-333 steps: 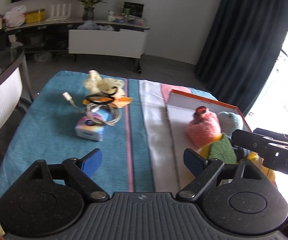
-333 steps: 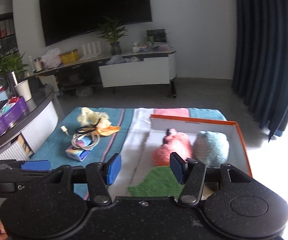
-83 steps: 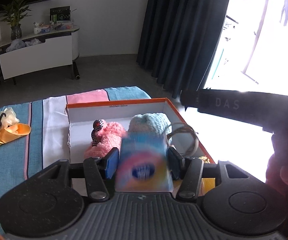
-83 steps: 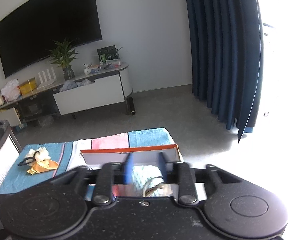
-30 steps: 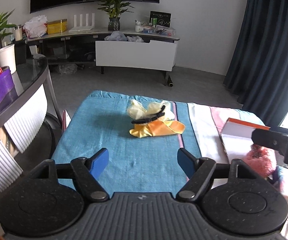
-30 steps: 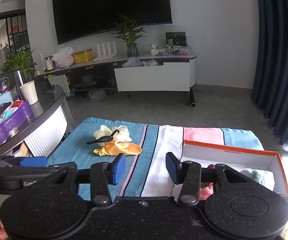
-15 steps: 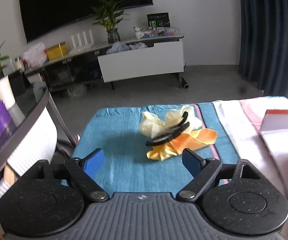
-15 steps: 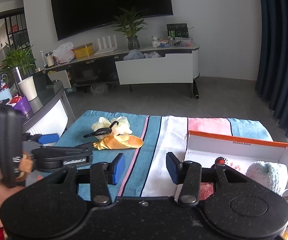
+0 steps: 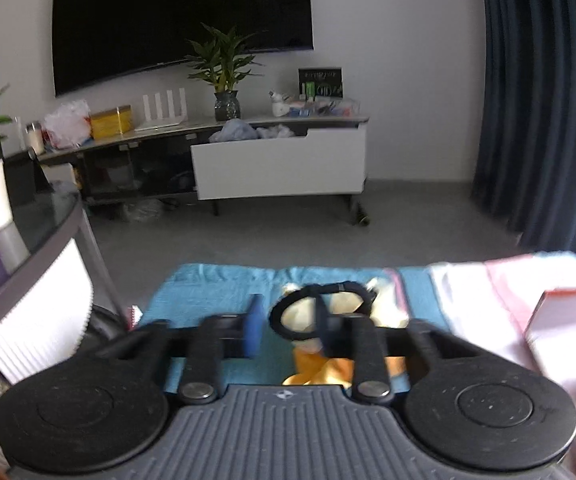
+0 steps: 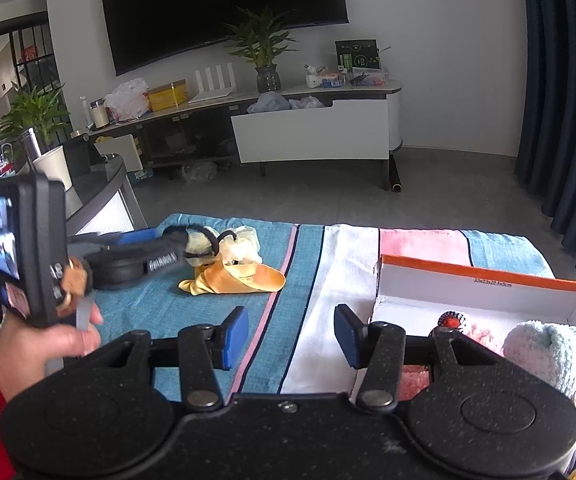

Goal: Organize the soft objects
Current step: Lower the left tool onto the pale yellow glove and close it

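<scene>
Orange-rimmed white cardboard box (image 10: 484, 280) on striped-cloth counter (image 10: 328, 264): pink plush (image 10: 484, 338), pale-blue fluffy bundle (image 10: 548, 348) already inside. Left of box: yellow-orange cloth pile (image 10: 233, 276), not yet boxed. Left gripper (image 9: 294, 330) jaws just closed, blurred, apparently on black hair band (image 9: 320, 300) atop pile. Right gripper (image 10: 291, 336) jaws half open, empty.

A home living room. A large wall-mounted television (image 10: 223, 8) hangs above a low media console (image 10: 312, 132) carrying a potted plant (image 10: 265, 52) and household clutter; dark floor-length curtains (image 10: 564, 100) and a grey tiled floor (image 10: 288, 196) complete the domestic setting.
</scene>
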Tool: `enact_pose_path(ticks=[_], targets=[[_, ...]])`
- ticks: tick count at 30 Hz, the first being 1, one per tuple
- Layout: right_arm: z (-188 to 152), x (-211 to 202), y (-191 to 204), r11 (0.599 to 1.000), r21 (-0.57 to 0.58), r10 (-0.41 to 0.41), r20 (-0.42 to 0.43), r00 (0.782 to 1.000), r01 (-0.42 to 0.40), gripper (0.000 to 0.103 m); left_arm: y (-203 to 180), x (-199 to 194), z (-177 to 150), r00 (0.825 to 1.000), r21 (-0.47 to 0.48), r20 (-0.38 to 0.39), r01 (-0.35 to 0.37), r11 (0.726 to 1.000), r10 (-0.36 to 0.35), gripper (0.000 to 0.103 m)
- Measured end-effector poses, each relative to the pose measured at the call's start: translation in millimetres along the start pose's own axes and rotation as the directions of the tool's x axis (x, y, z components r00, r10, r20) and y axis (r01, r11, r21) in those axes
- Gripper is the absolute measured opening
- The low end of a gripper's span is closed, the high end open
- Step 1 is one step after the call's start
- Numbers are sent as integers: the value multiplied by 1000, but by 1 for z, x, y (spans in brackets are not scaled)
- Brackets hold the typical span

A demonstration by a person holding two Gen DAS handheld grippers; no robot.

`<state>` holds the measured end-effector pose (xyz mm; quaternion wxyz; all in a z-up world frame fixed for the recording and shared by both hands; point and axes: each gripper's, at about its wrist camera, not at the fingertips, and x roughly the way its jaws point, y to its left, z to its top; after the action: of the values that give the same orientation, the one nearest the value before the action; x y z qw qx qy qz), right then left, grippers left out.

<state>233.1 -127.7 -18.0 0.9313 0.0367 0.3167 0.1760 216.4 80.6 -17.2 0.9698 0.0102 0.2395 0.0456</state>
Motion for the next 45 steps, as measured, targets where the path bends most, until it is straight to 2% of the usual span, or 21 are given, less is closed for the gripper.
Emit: enact_pose_path(ticks=[2,5,9,10,11,12,13,14,16,20,23,27,28,30,31,35,38,41,45], targets=[[0,1,1,1000,-6,3,-2,1000,-3,58,0,-3,3,1000,-15,23,8,1000,-8,10],[0,1,3,1000,-14,2,-4,1000,-2,58,4,-5,8,999,-52,17,47,998,-46,10],[2,-2,7,1000,-22,6,2,1000,-6,59,9,-8,7,999,-67,11,44,997,-43,12],[2,-2,7,1000,-24,6,5,1000,-6,58,11,-9,7,999,-73,12,53,996,-53,18],[2,-3,7,1000,-26,6,7,1000,-6,58,13,-10,9,997,-96,9,71,993,-71,38],[1,-3,7,1000,-28,6,6,1000,-6,59,15,-10,11,996,-119,12,86,989,-85,51],[2,-3,6,1000,-27,5,6,1000,-5,59,16,-9,14,995,-133,9,96,986,-96,75],[2,-2,6,1000,-25,4,4,1000,-4,59,15,-6,18,994,-142,0,112,984,-113,88],[2,-1,5,1000,-19,6,2,1000,-5,59,10,6,26,989,-135,-32,136,981,-141,90],[1,0,5,1000,-21,14,4,1000,-14,59,-6,43,36,984,-77,-151,81,994,-92,92],[2,0,2,1000,-16,18,7,1000,-18,58,-15,70,37,962,-84,-247,95,992,-113,94],[1,2,-1,1000,-6,20,5,1000,-20,58,-31,97,32,946,3,-320,54,999,-50,96],[1,1,0,1000,-6,20,4,1000,-20,58,-32,103,30,944,18,-328,40,999,-32,93],[0,1,-1,1000,-6,21,2,1000,-21,59,-28,109,26,940,11,-339,36,999,-30,67],[1,1,-1,1000,-7,21,3,1000,-21,58,-23,110,25,940,-17,-337,53,998,-56,52],[2,3,-3,1000,-5,20,4,1000,-20,59,-6,87,29,961,-72,-261,71,995,-87,24],[3,6,1,1000,-8,29,1,1000,-29,58,6,65,36,974,-113,-200,80,990,-102,9],[6,12,8,998,-26,57,-7,998,-57,60,17,45,40,982,-136,-161,80,987,-101,8],[12,30,21,995,-49,87,-36,996,-89,63,30,28,33,981,-150,-160,86,985,-110,8]])
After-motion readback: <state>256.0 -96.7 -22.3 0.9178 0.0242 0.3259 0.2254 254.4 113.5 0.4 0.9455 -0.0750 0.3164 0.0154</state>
